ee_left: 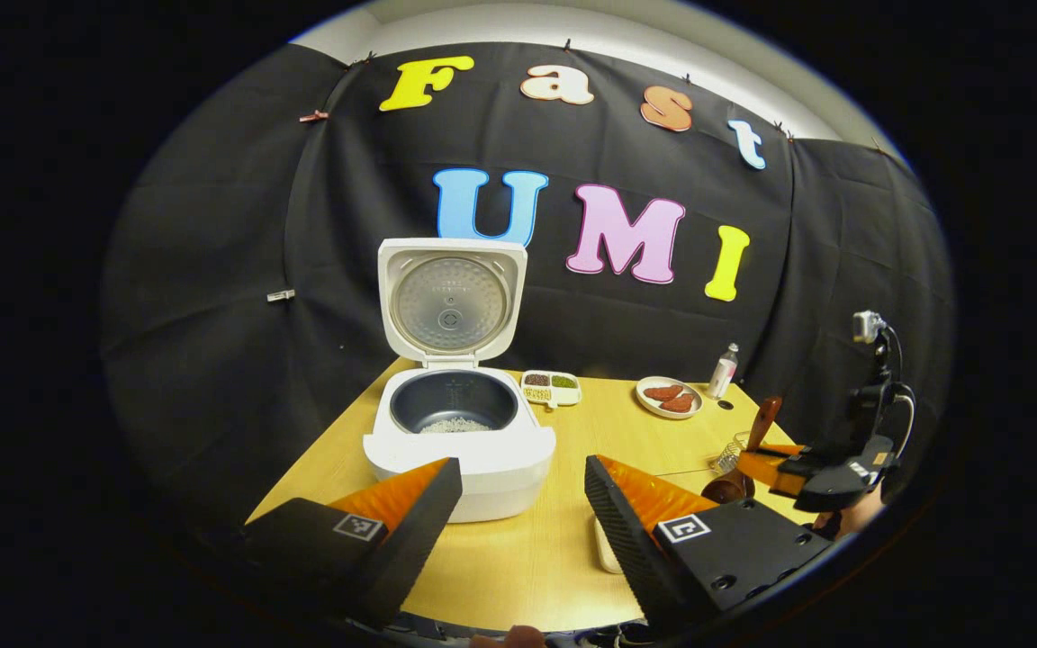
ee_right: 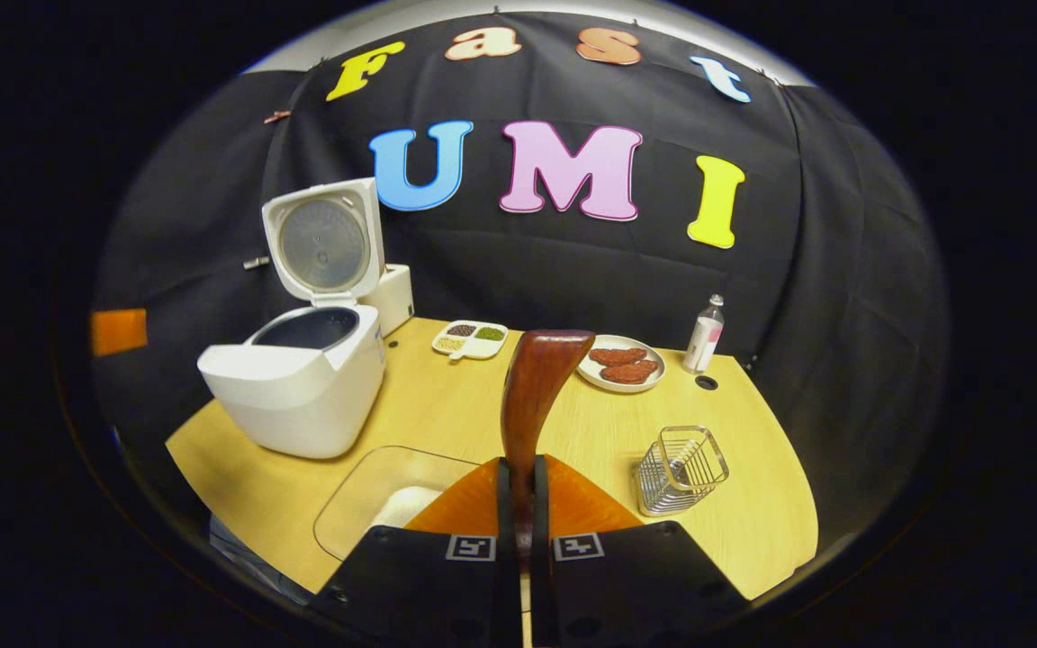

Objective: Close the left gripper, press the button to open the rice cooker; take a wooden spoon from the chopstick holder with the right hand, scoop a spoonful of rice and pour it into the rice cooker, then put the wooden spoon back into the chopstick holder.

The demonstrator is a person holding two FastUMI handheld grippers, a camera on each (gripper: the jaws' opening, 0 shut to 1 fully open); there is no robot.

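Note:
The white rice cooker (ee_left: 460, 450) stands on the table with its lid (ee_left: 451, 301) raised, and white rice (ee_left: 455, 425) lies in its dark pot. My left gripper (ee_left: 523, 472) hovers open just in front of the cooker, holding nothing. My right gripper (ee_right: 523, 477) is shut on the dark wooden spoon (ee_right: 536, 378), which sticks up and forward between its fingers. In the left gripper view the right gripper (ee_left: 807, 472) holds the spoon (ee_left: 761, 418) beside the wire chopstick holder (ee_left: 733, 450). The chopstick holder (ee_right: 680, 468) stands to the right of the spoon. The cooker (ee_right: 298, 387) is at the left.
A clear tray holding white rice (ee_right: 392, 508) lies on the wooden table (ee_right: 446, 405) just left of my right gripper. Toward the back stand a sectioned dish of grains (ee_right: 471, 339), a plate of red meat slices (ee_right: 619, 363) and a small bottle (ee_right: 705, 335).

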